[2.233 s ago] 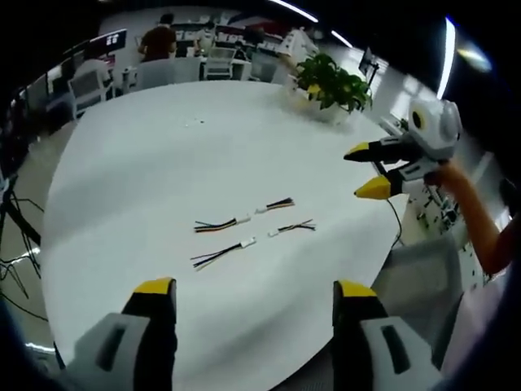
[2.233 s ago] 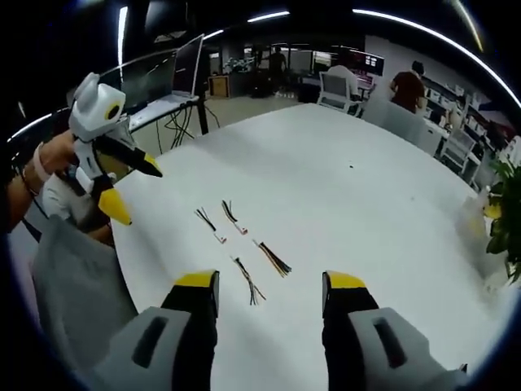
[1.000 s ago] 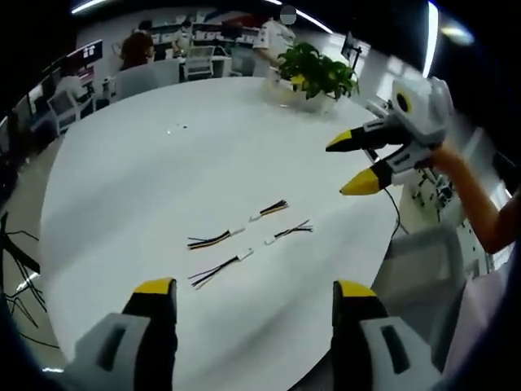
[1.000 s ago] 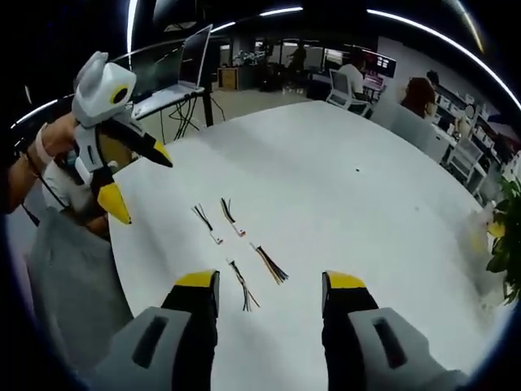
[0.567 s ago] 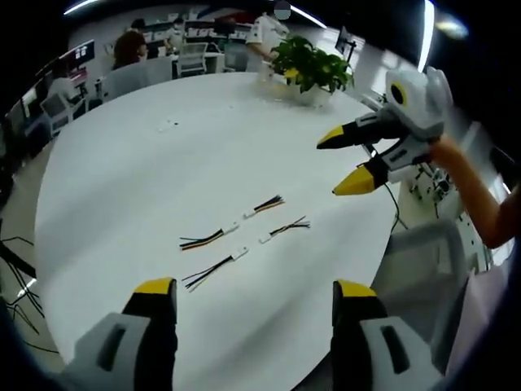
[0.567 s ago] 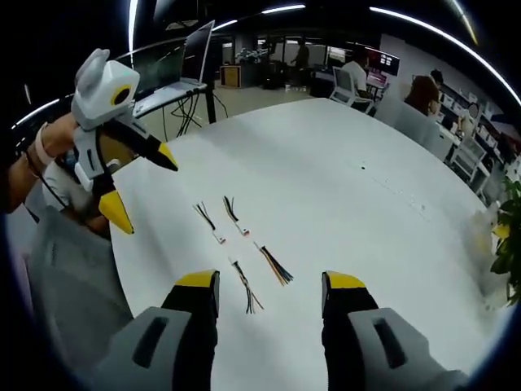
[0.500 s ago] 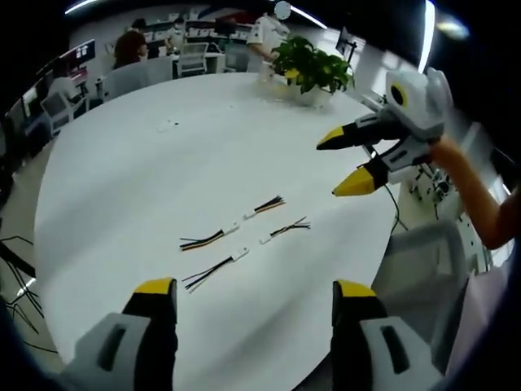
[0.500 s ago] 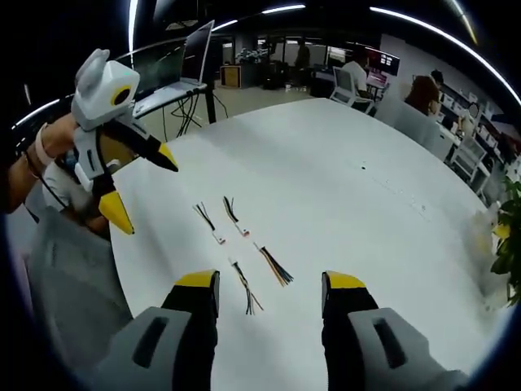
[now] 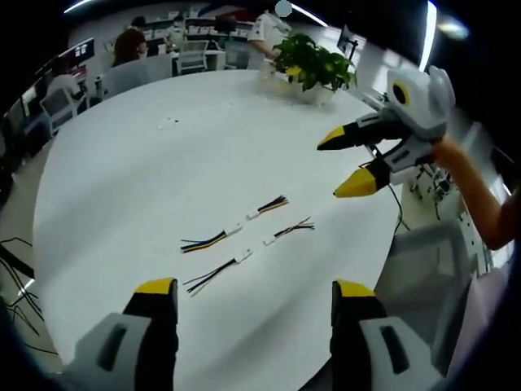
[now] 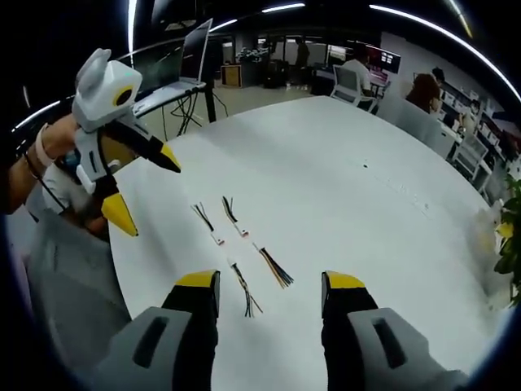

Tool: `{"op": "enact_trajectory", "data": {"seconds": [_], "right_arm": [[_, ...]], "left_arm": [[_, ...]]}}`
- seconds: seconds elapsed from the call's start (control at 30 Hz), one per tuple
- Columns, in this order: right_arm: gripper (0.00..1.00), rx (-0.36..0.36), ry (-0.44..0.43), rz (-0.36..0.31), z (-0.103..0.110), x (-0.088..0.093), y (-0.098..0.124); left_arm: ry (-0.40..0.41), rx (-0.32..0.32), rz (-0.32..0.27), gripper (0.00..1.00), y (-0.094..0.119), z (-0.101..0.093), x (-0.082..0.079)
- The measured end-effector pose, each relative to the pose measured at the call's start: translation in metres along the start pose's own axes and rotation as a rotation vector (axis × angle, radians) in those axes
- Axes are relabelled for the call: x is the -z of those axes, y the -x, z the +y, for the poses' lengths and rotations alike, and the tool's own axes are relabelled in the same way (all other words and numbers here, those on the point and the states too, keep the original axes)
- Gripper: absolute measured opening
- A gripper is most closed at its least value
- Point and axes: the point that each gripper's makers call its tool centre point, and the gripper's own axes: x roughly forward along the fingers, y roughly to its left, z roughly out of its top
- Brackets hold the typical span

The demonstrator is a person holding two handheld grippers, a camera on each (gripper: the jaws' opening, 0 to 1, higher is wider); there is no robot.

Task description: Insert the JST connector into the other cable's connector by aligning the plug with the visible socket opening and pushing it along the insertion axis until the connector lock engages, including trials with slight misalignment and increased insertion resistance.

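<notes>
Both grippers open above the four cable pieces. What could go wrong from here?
1. The four cable pieces lie close together in two pairs on the white table; wide-open jaws may catch or nudge a neighbour.
2. The white connectors are tiny and flat on the table, so a grab may land on the wires and leave the plug tilted.
3. The left gripper and right gripper head for one spot and may collide.

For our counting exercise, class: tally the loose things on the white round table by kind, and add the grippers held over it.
Short cables with white plugs: 4, the first, the second, the third, the fourth
Potted plant: 1
Left hand-held gripper: 1
Right hand-held gripper: 1
Total: 7
</notes>
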Motion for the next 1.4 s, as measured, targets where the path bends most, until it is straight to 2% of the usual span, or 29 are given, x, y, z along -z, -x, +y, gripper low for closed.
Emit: {"op": "enact_trajectory", "data": {"seconds": [0.57,0.87,1.4], "right_arm": [[0.47,-0.015,-0.021,0.015,-0.001,0.008,-0.007],[0.47,-0.018,-0.029,0.028,-0.001,0.013,-0.012],[0.47,-0.03,-0.025,0.036,0.001,0.011,-0.018]], "left_arm": [[-0.011,0.012,0.026,0.74,-0.01,0.001,0.0],[-0.003,0.018,0.018,0.73,-0.014,0.002,-0.003],[-0.006,0.016,0.039,0.72,-0.021,0.006,0.001]]}}
